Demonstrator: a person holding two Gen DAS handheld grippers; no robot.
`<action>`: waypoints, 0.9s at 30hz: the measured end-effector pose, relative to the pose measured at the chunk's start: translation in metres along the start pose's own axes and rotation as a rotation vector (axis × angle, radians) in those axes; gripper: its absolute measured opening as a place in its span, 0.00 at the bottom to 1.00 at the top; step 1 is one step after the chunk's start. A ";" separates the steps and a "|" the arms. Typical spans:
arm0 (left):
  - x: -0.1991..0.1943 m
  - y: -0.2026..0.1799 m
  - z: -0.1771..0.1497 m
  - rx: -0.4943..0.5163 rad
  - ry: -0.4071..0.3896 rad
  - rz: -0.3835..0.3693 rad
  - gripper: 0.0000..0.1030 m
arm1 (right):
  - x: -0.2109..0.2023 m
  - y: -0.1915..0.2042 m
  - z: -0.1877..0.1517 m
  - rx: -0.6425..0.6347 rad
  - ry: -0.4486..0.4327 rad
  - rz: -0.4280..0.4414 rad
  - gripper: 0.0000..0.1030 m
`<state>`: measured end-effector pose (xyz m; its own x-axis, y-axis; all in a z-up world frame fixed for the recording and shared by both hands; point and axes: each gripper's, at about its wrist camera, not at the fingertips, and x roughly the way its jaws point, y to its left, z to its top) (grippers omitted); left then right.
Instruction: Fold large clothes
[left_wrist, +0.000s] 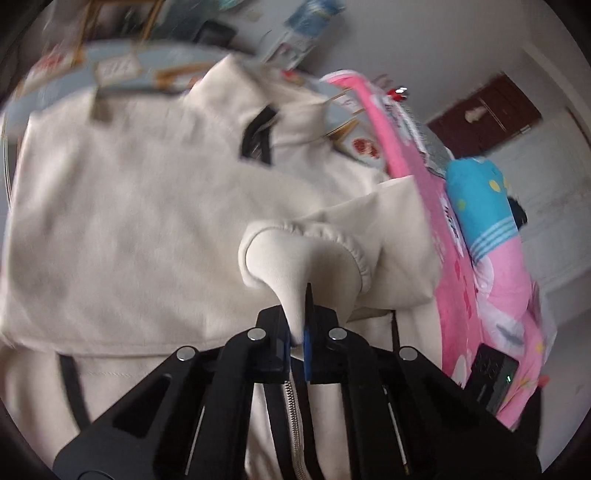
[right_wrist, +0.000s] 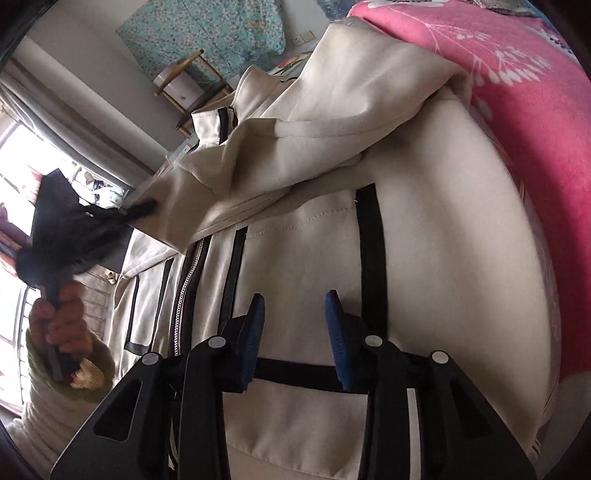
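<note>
A large cream jacket (left_wrist: 122, 229) with black trim and a front zipper lies spread on the bed. My left gripper (left_wrist: 297, 332) is shut on the jacket's sleeve cuff (left_wrist: 295, 254) and holds it lifted over the jacket body. In the right wrist view the same jacket (right_wrist: 443, 229) fills the frame, with its zipper (right_wrist: 188, 280) at the left. My right gripper (right_wrist: 295, 339) is open and empty, just above the jacket's front near a black trim band (right_wrist: 371, 243). The left gripper (right_wrist: 136, 210) shows there too, pinching the sleeve at the left.
A pink floral blanket (right_wrist: 517, 85) lies beside the jacket. Pink and blue bedding (left_wrist: 476, 206) is piled at the right in the left wrist view. A wooden chair (right_wrist: 192, 85) stands by the far wall, and a bright window (right_wrist: 22, 155) is at the left.
</note>
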<state>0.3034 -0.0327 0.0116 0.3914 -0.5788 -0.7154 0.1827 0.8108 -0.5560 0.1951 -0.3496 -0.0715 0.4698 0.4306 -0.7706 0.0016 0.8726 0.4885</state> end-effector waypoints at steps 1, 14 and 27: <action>-0.010 -0.005 0.005 0.034 -0.014 0.004 0.04 | 0.000 -0.002 0.000 0.002 0.001 0.005 0.30; -0.046 0.160 0.035 -0.185 0.190 0.072 0.05 | 0.002 -0.003 0.006 -0.010 0.005 0.020 0.29; -0.050 0.161 -0.009 -0.305 0.125 -0.027 0.48 | 0.006 0.010 0.010 -0.021 0.013 -0.033 0.29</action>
<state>0.3055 0.1261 -0.0458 0.2732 -0.6215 -0.7343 -0.0941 0.7424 -0.6633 0.2067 -0.3410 -0.0672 0.4582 0.4048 -0.7914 -0.0017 0.8907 0.4546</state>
